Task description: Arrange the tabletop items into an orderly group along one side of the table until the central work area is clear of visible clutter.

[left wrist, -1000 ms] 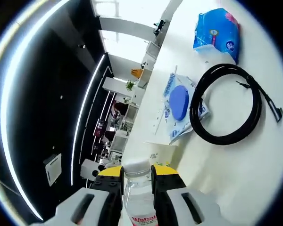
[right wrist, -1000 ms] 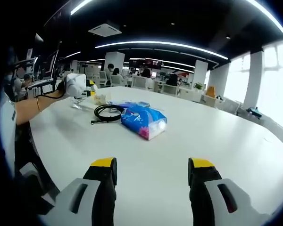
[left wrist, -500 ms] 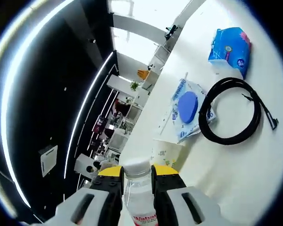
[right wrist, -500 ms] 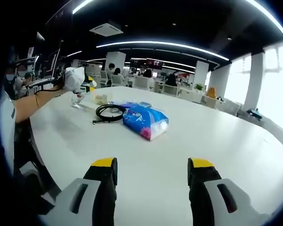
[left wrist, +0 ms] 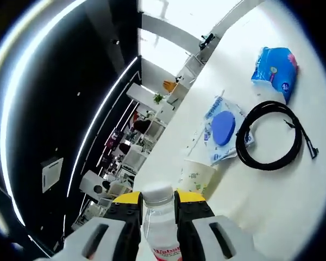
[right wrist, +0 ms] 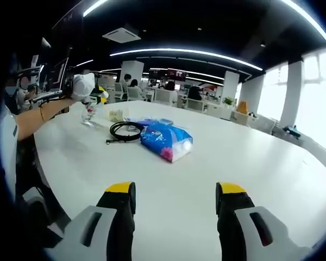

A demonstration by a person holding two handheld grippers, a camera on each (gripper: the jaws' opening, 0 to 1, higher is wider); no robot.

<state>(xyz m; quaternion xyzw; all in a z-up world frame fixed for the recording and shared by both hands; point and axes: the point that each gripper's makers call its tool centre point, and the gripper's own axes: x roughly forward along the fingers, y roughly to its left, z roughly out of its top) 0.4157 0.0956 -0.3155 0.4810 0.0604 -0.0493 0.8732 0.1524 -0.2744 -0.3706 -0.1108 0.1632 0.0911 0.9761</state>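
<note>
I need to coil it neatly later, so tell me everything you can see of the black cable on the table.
The black cable lies flat on the white table in a loose round coil of a few turns, with a plug end sticking out at one side. It looks like smooth rubbery cord. One edge overlaps the blue-lidded wipes pack; the blue tissue pack sits just beside it. Neither gripper touches it.

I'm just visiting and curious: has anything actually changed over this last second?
The left gripper, still shut on the clear plastic water bottle, has lifted it off the white table and tilted it. The black coiled cable, blue tissue pack and paper cup stayed put; the right gripper stays open, hovering.
</note>
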